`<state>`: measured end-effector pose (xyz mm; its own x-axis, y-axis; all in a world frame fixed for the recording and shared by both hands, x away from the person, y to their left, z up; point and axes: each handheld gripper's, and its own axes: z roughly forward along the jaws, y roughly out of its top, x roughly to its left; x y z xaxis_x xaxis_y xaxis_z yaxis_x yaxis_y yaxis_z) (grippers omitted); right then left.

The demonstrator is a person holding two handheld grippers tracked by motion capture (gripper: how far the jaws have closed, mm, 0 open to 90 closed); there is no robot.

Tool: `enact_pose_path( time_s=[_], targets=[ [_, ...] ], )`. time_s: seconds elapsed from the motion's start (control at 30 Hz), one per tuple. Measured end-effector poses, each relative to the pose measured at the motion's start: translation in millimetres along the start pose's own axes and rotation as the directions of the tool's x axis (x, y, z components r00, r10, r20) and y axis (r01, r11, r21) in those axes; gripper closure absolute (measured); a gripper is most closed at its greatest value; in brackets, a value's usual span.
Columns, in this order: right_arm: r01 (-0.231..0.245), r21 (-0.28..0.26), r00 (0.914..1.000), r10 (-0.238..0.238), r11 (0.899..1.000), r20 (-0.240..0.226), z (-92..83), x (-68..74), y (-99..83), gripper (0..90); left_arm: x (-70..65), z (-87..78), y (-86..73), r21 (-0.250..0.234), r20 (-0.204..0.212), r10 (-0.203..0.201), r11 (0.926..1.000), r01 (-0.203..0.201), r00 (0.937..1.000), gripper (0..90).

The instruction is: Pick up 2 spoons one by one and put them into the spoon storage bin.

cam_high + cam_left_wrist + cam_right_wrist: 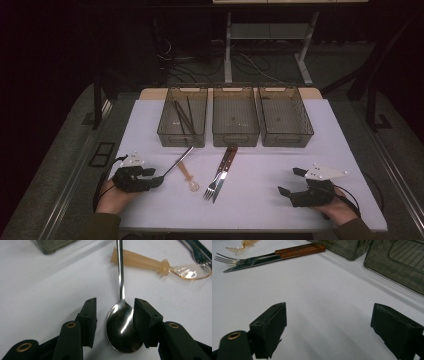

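Note:
A steel spoon (177, 162) lies slantwise on the white table (270, 160), its bowl toward the person. My left gripper (156, 176) is open, low on the table, with its jaws on either side of that bowl. In the left gripper view the spoon (122, 325) sits between the pads; the right pad (145, 322) is at the bowl's edge and the left pad stands apart from it. My right gripper (287, 181) rests at the front right, open wide (329, 310) over bare tabletop.
An amber plastic spoon (189, 177) lies beside the steel one. A fork (212, 187) and a knife (223, 175) with wooden handles lie together mid-table. Three grey bins (235, 137) stand in a row at the back; the left one holds dark chopsticks (182, 117).

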<state>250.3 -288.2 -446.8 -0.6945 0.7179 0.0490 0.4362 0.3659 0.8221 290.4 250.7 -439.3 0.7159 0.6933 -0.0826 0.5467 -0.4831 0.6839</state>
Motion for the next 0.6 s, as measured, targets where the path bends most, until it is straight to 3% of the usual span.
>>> enact_pose_path(
  time_s=[0.23,0.37,0.5,0.6],
  targets=[
    [0.005,0.009,1.0,-0.005,1.0,0.002,0.9,1.2,-0.1,13.5,-3.2,-1.2,-5.1,0.008,-0.006,0.001,1.0,-0.001,1.0,52.2],
    [0.01,0.011,0.9999,-0.01,1.0,0.006,0.7,1.2,-0.1,13.5,-8.6,-0.6,-4.3,0.022,-0.022,0.03,0.9993,-0.03,0.9993,51.2],
    [0.014,0.015,0.9999,-0.014,1.0,0.007,1.5,1.5,-0.4,13.5,-14.4,0.7,-2.0,0.041,-0.009,0.058,0.9975,-0.058,0.9983,53.8],
    [0.023,0.021,0.9997,-0.023,1.0,0.008,1.6,1.9,-0.6,13.5,-18.7,1.9,-0.2,0.06,-0.032,0.082,0.995,-0.08,0.9961,54.2]
  ],
)
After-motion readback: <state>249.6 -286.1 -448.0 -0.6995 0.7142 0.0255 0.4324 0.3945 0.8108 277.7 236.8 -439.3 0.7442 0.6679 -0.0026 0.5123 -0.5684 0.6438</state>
